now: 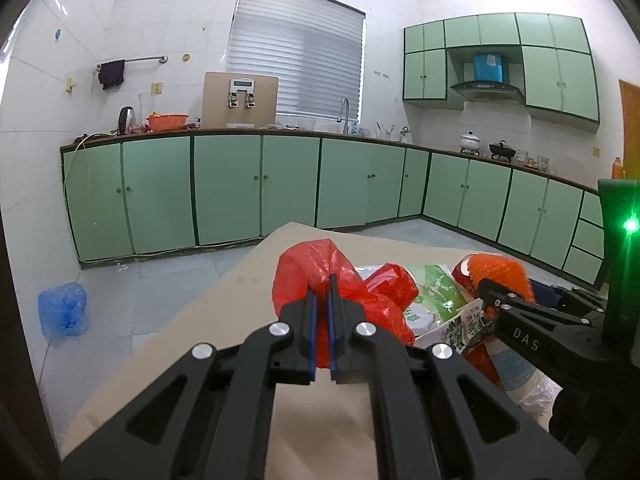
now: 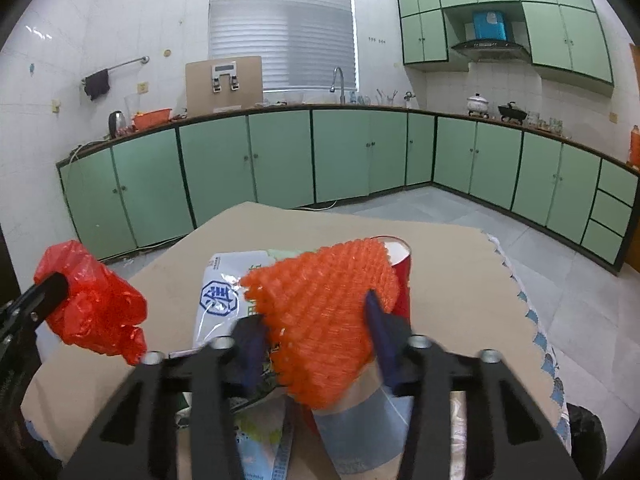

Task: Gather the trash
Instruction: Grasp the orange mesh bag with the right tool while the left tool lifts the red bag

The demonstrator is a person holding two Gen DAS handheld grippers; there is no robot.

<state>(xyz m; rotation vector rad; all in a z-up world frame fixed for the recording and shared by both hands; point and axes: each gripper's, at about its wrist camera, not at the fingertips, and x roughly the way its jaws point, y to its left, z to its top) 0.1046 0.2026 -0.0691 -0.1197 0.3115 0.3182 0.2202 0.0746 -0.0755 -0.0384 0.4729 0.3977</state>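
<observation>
My left gripper [image 1: 322, 285] is shut on a crumpled red plastic bag [image 1: 308, 270] and holds it above the table; the bag also shows at the left of the right wrist view [image 2: 96, 308]. My right gripper [image 2: 316, 312] is shut on an orange foam fruit net [image 2: 324, 312], which also shows in the left wrist view [image 1: 500, 272]. Under them on the beige table [image 2: 460, 264] lie a clear printed plastic bag [image 2: 224, 292], green and white wrappers [image 1: 436, 292] and a red paper cup [image 2: 400, 264].
Green base cabinets [image 1: 224, 188] run along the far and right walls, with a counter above. A blue plastic bag [image 1: 63, 310] lies on the floor at the left. A black bin [image 2: 584, 432] shows by the table's right corner.
</observation>
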